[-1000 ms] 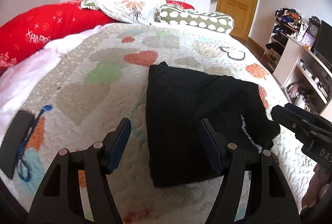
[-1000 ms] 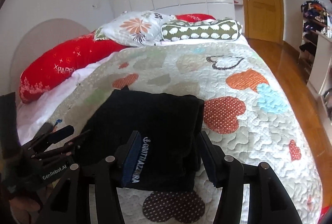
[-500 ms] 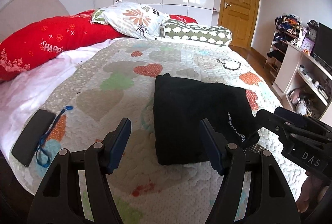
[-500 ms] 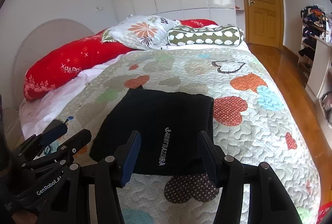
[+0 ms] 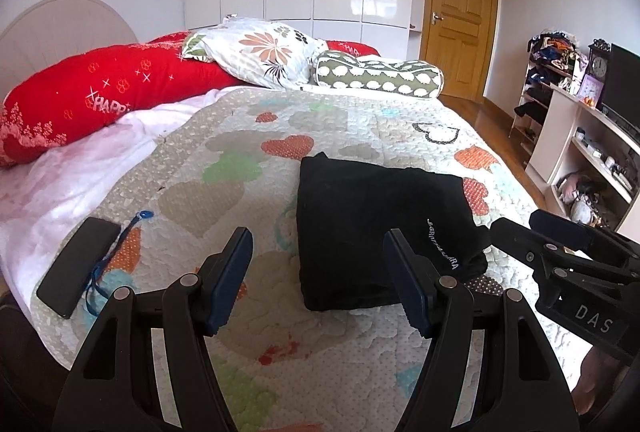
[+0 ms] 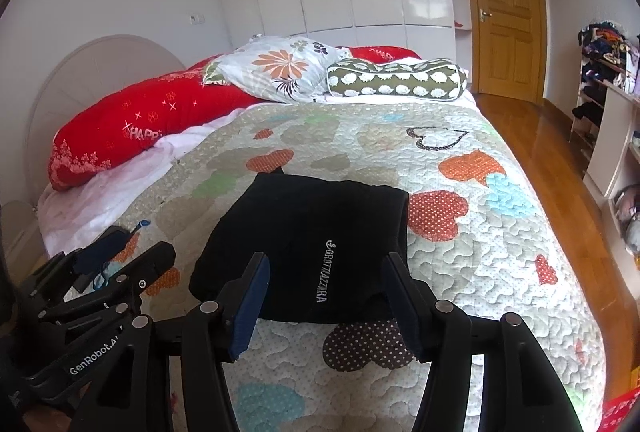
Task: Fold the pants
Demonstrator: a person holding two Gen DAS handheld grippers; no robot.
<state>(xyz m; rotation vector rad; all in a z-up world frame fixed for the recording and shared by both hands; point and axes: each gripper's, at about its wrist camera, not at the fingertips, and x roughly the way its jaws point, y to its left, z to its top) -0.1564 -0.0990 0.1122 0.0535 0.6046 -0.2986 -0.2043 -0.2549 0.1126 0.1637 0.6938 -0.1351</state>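
Both our grippers have drawn back from the pants, which now sit smaller and further up each frame than a second ago.

Left wrist view: our left gripper (image 5: pixel 318 280) hangs open and empty over the quilt (image 5: pixel 240 184), the folded black pants (image 5: pixel 372 228) at centre right, a phone (image 5: pixel 78 266) at lower left.

Right wrist view: our right gripper (image 6: pixel 326 306) is empty too, jaws apart and clear of the cloth, pants (image 6: pixel 308 244) at centre. The bundle looks finished; we should lift away cleanly without snagging its near edge.
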